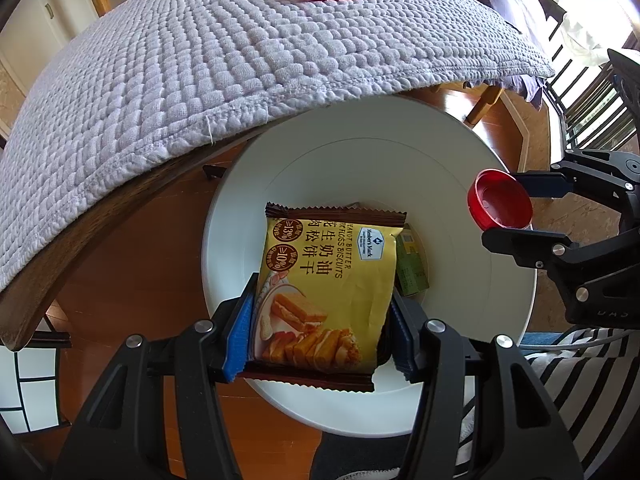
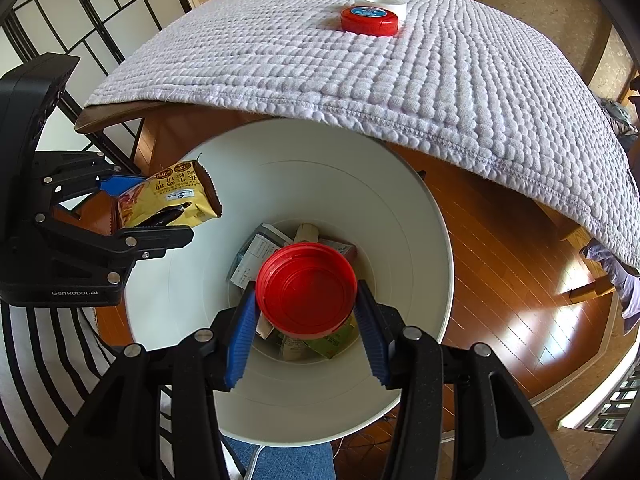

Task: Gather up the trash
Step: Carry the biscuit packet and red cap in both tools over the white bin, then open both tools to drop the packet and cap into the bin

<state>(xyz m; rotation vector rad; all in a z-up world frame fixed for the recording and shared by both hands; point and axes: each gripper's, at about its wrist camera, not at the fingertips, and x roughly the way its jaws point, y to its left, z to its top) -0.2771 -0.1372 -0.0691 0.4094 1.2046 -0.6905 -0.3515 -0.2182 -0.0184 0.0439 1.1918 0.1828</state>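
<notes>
Both tongs loaded over bin (image 2: 420, 240): left tongs (image 1: 320, 332) clamp biscuit packet (image 1: 328, 280), right tongs (image 2: 306, 320) clamp red lid (image 2: 306, 290). Release each centrally above opening.

Glossy yellow-and-brown foil biscuit packet (image 1: 326, 292) with crimped edges; smooth red plastic lid (image 2: 306, 290), ridged inside; smooth matt white plastic bin (image 2: 404, 216); matt black plastic left gripper (image 1: 320, 336) and right gripper (image 2: 306, 334) with ribbed blue pads and bright metal pins; rough, quilted pale cloth (image 1: 192, 72) over a brown wooden table edge (image 1: 100, 216); glossy wooden floor (image 2: 500, 280).
</notes>
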